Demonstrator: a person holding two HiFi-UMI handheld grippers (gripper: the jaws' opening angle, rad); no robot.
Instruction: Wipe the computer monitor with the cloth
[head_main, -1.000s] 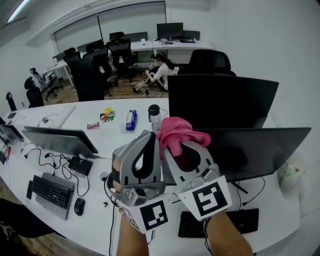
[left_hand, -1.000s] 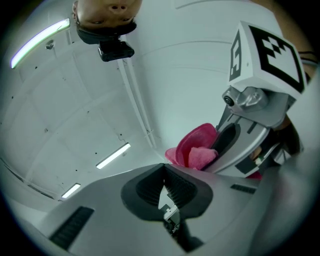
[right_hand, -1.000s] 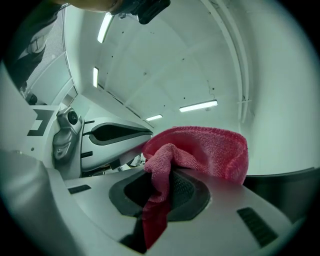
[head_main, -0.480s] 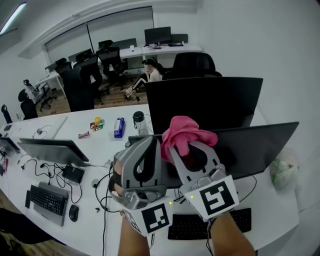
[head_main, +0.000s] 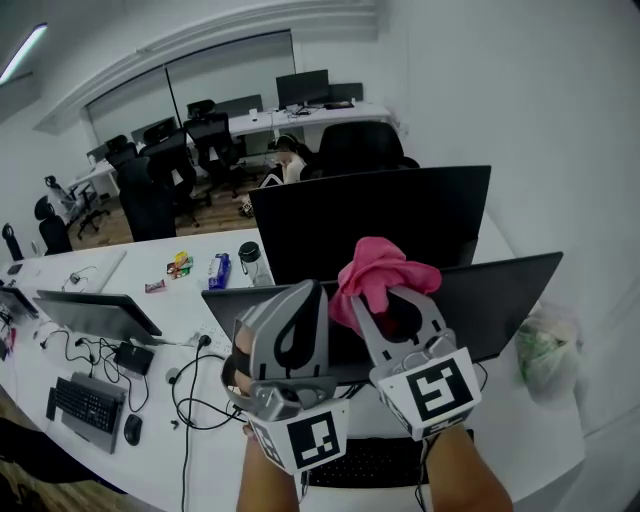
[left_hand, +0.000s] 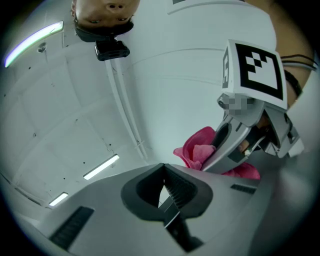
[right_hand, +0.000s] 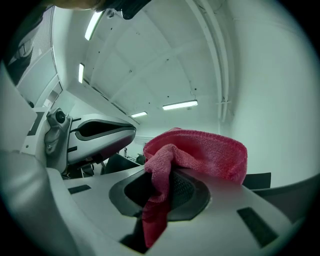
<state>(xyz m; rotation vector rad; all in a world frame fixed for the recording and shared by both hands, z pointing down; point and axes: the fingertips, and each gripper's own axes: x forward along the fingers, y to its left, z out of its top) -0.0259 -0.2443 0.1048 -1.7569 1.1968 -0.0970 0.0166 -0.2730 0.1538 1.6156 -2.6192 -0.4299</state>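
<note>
Grips a pink cloth (right_hand: 200, 152) in the right gripper (right_hand: 167, 187): jaws clamped on one fold, the rest bunched over the tips and hanging down between them. Holds the left gripper (left_hand: 164, 192) closed on nothing, jaws pressed together, just beside the right one and pointing the same way, up and forward.

In the head view, both side by side above a black keyboard (head_main: 365, 462) at the near edge of a white desk (head_main: 200, 440). Cloth in front of the top edge of the near monitor (head_main: 500, 295), screen dark; touching it or not, cannot tell. Behind that, a second monitor (head_main: 400, 215), also dark. Right of the near monitor, a pale bag (head_main: 540, 350). Left of the monitors, a bottle (head_main: 250, 262) and small packets (head_main: 218, 270) on the desk. Further left, a third monitor (head_main: 95, 315) seen from above, cables (head_main: 190, 390), a second keyboard (head_main: 85, 405) and a mouse (head_main: 131, 429). Beyond the desk, black chairs (head_main: 170, 175) and a person (head_main: 285, 160) seated low on the floor.
</note>
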